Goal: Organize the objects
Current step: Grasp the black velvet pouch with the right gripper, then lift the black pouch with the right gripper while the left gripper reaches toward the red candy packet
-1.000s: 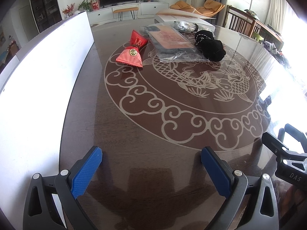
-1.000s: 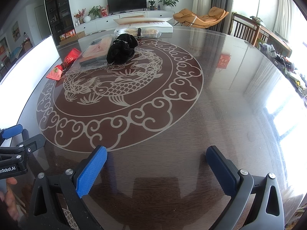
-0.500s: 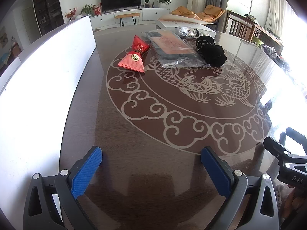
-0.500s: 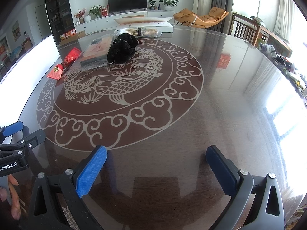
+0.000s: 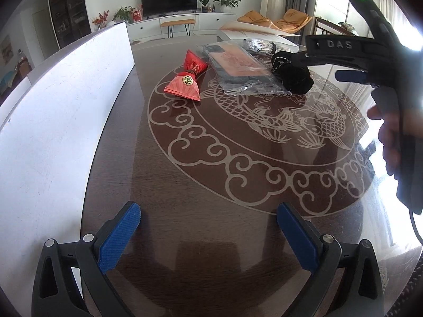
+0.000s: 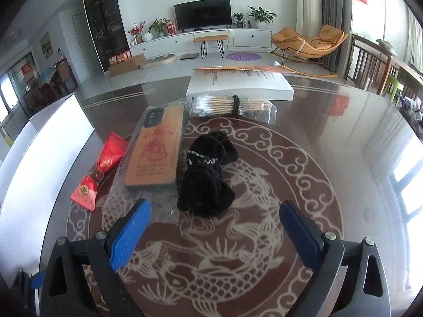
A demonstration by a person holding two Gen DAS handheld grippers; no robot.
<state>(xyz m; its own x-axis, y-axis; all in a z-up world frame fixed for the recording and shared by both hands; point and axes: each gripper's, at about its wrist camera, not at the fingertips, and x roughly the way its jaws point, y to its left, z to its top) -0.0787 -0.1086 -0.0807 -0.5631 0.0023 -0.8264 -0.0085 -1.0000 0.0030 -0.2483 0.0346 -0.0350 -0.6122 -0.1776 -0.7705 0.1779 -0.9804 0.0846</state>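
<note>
Glossy table (image 6: 343, 137) carries black cloth (image 6: 206, 182) at 12 o'clock of the right hand-held gripper (image 6: 214, 233), wide open, empty. Left hand-held gripper (image 5: 208, 233) likewise. Risk: pads snag the adjacent bagged case (image 6: 156, 153).

- Beyond my dark glossy table with pale carved fish pattern (image 6: 264, 237): black flat television (image 6: 202, 14) on a long white cabinet (image 6: 201, 41).
- Orange rocking lounge chair (image 6: 309, 42) (right side), bright window glare.
</note>
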